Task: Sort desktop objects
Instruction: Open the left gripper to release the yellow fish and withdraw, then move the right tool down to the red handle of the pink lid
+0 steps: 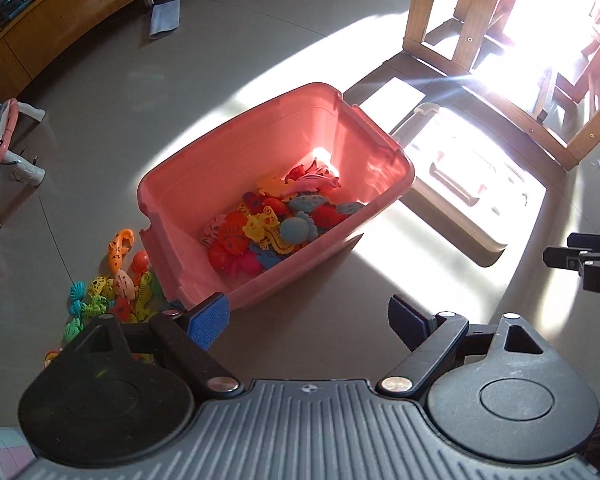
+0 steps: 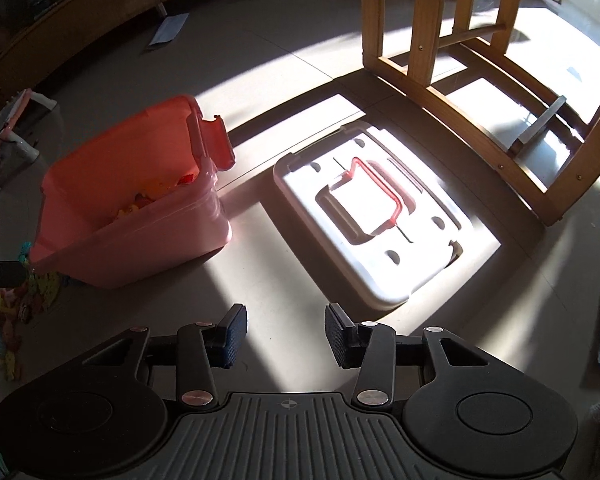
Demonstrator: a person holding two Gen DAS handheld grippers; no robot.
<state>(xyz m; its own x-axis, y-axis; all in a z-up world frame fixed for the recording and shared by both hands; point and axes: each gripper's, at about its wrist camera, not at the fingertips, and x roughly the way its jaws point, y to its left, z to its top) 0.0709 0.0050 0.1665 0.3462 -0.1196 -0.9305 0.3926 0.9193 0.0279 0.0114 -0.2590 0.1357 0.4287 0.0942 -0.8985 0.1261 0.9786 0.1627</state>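
Observation:
A pink plastic bin [image 1: 204, 184] stands on the floor, holding many colourful toy sea animals [image 1: 272, 224]. It also shows in the right wrist view [image 2: 112, 248]. A pile of loose toy animals [image 1: 112, 288] lies on the floor left of the bin. My left gripper [image 1: 306, 322] is open and empty, just in front of the bin's near wall. The bin's white lid [image 2: 376, 220] with a pink handle [image 2: 380, 188] lies flat to the bin's right. My right gripper [image 2: 286, 336] is open and empty, hovering before the lid's near-left corner.
A wooden chair frame [image 2: 428, 32] stands behind the lid. A wooden cabinet [image 1: 60, 20] curves along the back left. A pink toy [image 1: 0, 136] stands at far left. Paper [image 1: 164, 18] lies on the floor behind the bin.

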